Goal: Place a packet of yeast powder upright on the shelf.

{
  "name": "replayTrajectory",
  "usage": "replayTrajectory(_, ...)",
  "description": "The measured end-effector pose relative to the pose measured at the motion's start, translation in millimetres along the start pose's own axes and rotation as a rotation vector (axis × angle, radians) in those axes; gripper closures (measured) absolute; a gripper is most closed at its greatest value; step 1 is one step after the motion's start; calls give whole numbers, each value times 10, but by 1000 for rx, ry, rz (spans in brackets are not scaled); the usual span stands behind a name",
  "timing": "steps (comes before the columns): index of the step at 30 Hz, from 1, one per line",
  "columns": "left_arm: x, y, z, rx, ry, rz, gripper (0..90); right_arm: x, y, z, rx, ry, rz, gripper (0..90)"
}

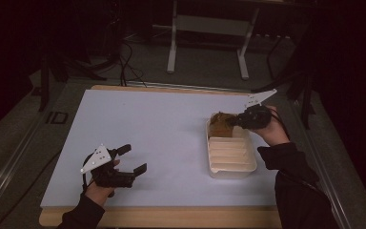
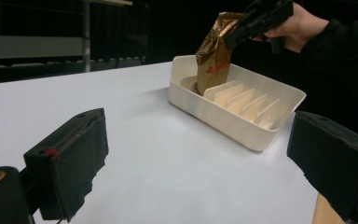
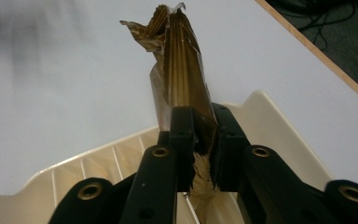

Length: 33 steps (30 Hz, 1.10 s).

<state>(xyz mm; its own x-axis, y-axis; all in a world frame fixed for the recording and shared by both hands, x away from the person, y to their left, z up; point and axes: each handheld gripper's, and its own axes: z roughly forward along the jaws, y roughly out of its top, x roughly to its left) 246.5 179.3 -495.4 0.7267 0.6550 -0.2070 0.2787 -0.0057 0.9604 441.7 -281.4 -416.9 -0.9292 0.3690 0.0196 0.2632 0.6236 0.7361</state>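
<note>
Right gripper (image 1: 238, 119): jaws clamped on the upper part of the gold foil bag (image 2: 213, 56), seen pinched between both black jaws in the right gripper view.
Gold foil bag: upright, slightly tilted, its lower end inside the far end slot of the cream tray (image 1: 248, 164).
Cream tray: ribbed with dividers, on the white table (image 1: 162, 129), right of centre.
Left gripper (image 1: 132, 158): jaws spread wide with nothing between them, resting low near the table's front-left corner, well apart from the tray.
</note>
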Motion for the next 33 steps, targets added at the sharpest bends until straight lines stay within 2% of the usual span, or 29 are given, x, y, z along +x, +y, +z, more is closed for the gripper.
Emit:
replayTrajectory(4,-2,1,-3,1,1,6,57,39,54,-11,30,-28,20,725)
replayTrajectory(7,-3,-1,-3,2,1,6,57,73,106,-37,21,-58,68,631)
replayTrajectory(10,-5,-6,0,5,0,6,57,126,176,-76,5,-94,90,513)
replayTrajectory(14,-9,-5,1,8,0,11,57,193,267,-136,-24,-127,80,443)
replayTrajectory(22,-14,0,-7,8,1,15,57,337,388,-209,-83,-124,91,385)
replayTrajectory(24,-14,-4,-6,10,1,18,57,399,418,-210,-85,-138,97,360)
replayTrajectory(28,-20,-9,1,14,-2,20,57,514,448,-196,-89,-134,80,285)
replayTrajectory(33,-21,-3,-8,12,-1,25,57,675,461,-176,-96,-134,74,241)
